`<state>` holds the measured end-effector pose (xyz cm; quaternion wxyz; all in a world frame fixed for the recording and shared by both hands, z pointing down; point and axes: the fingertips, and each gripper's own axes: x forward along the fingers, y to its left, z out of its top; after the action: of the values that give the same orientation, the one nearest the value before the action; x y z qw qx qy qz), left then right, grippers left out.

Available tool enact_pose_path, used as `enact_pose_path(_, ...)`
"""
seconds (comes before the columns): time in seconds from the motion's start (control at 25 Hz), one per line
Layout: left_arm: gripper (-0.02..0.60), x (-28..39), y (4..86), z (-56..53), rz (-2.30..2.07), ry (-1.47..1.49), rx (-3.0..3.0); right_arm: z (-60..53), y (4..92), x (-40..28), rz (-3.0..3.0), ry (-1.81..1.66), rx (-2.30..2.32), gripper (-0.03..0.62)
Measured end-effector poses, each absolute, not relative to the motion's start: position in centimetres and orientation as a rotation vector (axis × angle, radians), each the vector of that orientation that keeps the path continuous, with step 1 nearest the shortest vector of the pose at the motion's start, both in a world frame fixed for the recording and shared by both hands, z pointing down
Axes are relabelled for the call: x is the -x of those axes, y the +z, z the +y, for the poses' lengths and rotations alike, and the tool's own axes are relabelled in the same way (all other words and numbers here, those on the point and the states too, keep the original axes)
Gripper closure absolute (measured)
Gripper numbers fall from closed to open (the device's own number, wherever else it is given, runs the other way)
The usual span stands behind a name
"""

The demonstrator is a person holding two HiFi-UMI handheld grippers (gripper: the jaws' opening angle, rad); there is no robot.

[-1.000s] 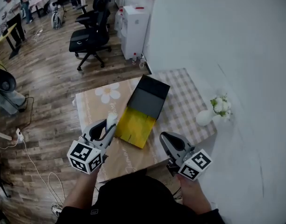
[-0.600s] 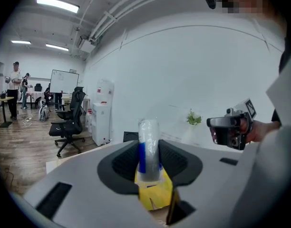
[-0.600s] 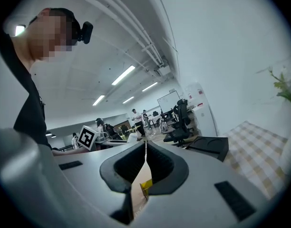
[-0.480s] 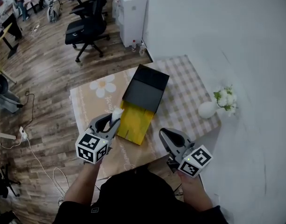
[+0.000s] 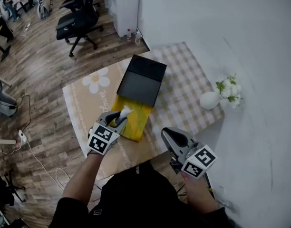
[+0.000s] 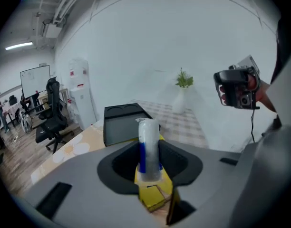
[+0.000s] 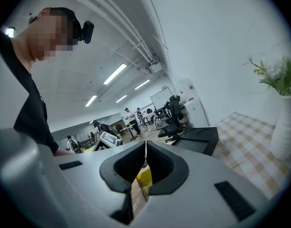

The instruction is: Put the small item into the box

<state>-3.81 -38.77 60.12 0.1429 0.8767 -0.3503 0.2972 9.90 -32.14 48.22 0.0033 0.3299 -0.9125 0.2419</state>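
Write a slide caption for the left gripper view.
Left hand-held gripper holding a white-and-blue tube over the yellow-and-black box.

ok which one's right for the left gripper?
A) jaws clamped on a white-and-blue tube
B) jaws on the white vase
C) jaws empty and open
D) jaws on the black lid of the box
A: in the left gripper view the left gripper has the white-and-blue tube upright between its jaws, and the head view shows it over the yellow box.
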Motion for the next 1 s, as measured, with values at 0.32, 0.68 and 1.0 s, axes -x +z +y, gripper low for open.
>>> enact_pose_path(0.32,0.446,2.6,66.0,-38.8,-0.829,1.115,-2.522,-31.3,49.8,-10.3,-2.847,0.816,-1.027,0.556)
enact_pose_path(0.68,0.443,2.0,70.7,-38.0,-0.631,1.475,-2.5,-31.0,50.5,-10.5,-2.859,0.85,-1.004,0.556)
enact_pose_path(1.0,0.433,1.6,72.7,-38.2,-0.531,1.637,-2.478,-30.8,50.4,-10.3,-2.874,0.865,-0.975,0.556)
